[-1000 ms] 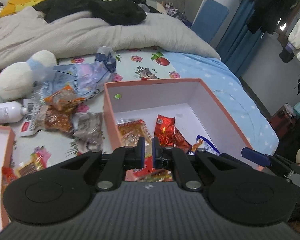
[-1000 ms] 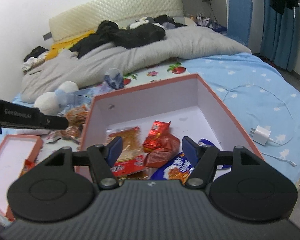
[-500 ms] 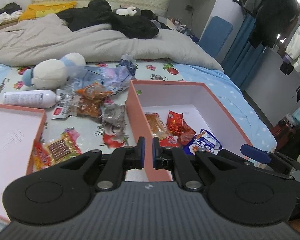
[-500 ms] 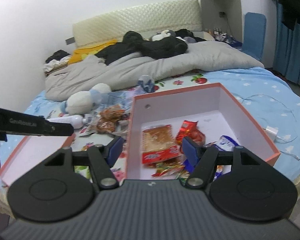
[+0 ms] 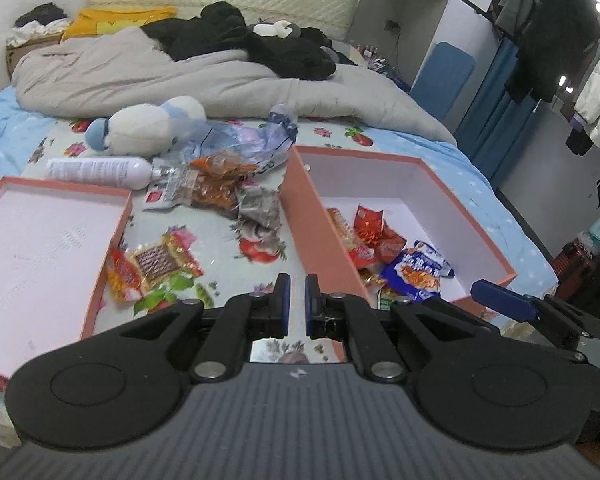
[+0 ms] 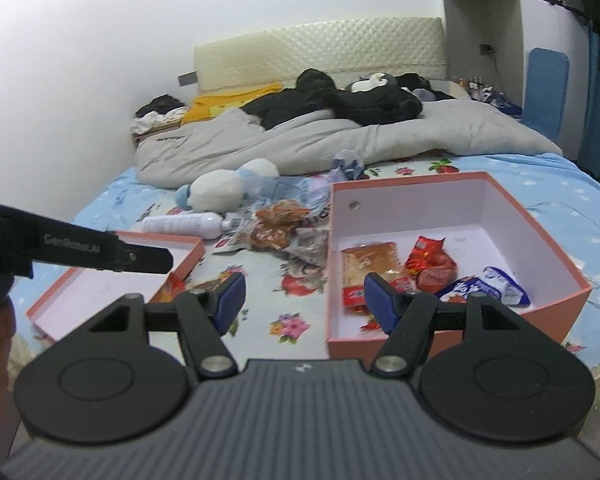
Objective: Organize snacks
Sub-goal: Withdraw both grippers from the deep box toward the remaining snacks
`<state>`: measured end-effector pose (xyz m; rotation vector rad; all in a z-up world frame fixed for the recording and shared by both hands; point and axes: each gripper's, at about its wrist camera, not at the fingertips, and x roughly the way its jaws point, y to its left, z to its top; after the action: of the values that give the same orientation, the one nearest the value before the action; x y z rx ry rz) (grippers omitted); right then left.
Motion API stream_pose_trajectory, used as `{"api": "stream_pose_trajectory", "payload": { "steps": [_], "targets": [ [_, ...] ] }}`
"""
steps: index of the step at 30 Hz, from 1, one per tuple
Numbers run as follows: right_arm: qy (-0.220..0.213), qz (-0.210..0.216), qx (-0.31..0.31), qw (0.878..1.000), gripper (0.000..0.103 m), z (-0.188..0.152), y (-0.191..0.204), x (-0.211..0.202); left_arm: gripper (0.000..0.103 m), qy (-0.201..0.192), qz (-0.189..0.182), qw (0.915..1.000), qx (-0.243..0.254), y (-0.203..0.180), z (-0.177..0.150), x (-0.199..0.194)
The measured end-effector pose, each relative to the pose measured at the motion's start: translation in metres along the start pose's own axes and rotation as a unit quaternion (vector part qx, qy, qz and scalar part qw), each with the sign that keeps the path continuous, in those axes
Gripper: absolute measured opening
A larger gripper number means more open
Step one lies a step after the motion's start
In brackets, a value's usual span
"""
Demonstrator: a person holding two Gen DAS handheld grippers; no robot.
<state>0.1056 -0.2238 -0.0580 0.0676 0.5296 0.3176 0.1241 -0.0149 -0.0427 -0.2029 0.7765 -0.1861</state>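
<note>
A pink box [image 5: 384,160] lies on the bed holding several snacks: red packets [image 5: 370,226] and a blue packet [image 5: 416,270]. My left gripper [image 5: 296,296] hovers shut and empty over the floral sheet, just left of the box's near corner. Loose snacks lie beside it: a red-and-yellow packet [image 5: 156,260], orange packets [image 5: 216,184] and a grey packet [image 5: 260,208]. In the right wrist view my right gripper [image 6: 304,300] stands open with nothing between its fingers, in front of the box [image 6: 420,180], where a biscuit packet [image 6: 370,262] shows.
The box's lid [image 5: 40,240] lies upturned at the left. A white bottle [image 5: 96,168], a plush toy [image 5: 148,128] and a crumpled plastic bag [image 5: 252,140] sit behind the loose snacks. A grey duvet [image 5: 180,80] covers the far bed. A charger cable [image 6: 572,216] lies right of the box.
Both grippers have drawn back from the box and shifted left, so the lid and the loose snacks now show. Neither gripper's jaws changed.
</note>
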Motion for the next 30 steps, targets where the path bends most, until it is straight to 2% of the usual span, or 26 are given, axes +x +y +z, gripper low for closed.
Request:
{"api": "stream_pose_trajectory", "payload": {
  "steps": [6, 14, 22, 30],
  "targets": [
    [0.008, 0.014, -0.017, 1.0, 0.068, -0.006, 0.016, 0.004, 0.006, 0.008, 0.013, 0.9997, -0.021, 0.023, -0.018, -0.005],
    [0.03, 0.015, -0.016, 0.999, 0.068, -0.014, 0.022, 0.028, 0.006, 0.01, 0.027, 0.9987, -0.043, 0.05, -0.018, 0.005],
    [0.052, 0.005, -0.035, 0.998, 0.068, -0.016, 0.035, 0.059, 0.006, 0.033, 0.03, 0.997, -0.063, 0.083, -0.012, 0.04],
    [0.068, -0.003, -0.057, 0.996, 0.067, -0.013, 0.048, 0.105, 0.006, 0.05, 0.053, 0.9952, -0.066, 0.118, 0.001, 0.081]
  ]
}}
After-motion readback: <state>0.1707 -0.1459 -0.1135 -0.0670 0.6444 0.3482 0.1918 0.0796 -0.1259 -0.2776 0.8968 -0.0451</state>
